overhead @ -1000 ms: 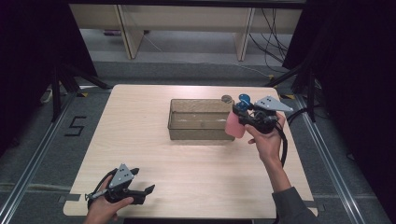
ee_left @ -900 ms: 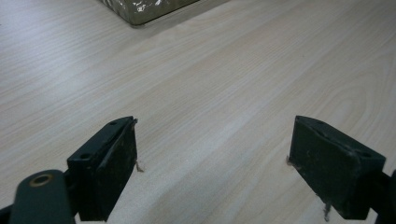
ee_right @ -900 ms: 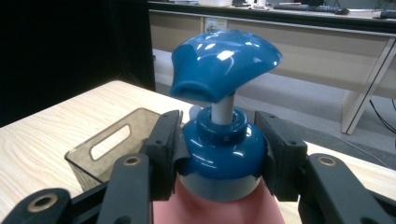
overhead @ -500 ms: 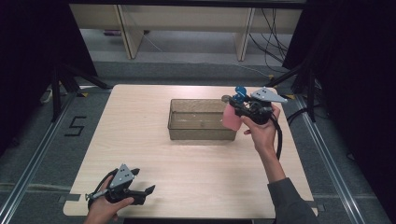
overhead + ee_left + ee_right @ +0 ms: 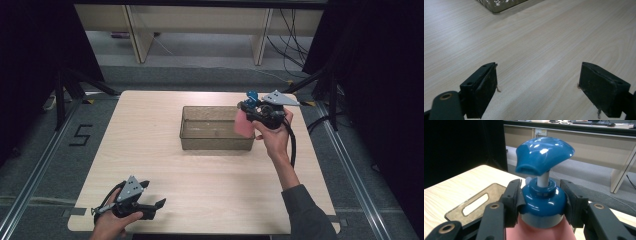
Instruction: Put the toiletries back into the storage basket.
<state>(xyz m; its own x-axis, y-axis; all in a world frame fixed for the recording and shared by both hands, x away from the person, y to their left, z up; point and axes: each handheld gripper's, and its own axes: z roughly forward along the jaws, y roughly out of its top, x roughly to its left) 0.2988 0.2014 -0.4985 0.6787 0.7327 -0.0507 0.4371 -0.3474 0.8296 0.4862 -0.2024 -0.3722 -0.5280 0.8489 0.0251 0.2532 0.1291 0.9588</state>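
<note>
Spanning pale wood table (image 5: 165, 150), grey floor (image 5: 45, 165)

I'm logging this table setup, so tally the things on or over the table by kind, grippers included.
Pink pump bottle with blue dispenser top: 1
Clear rectangular plastic bin: 1
Hand-held two-jaw grippers, the left gripper open over the table, the right gripper clamped on the bottle's blue collar: 2
Total: 4

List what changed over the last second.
The right hand-held gripper, clamped on the pink pump bottle with the blue cap, carried it a little toward the table's far edge, beside the clear plastic bin. The left hand-held gripper stayed open and still.
</note>
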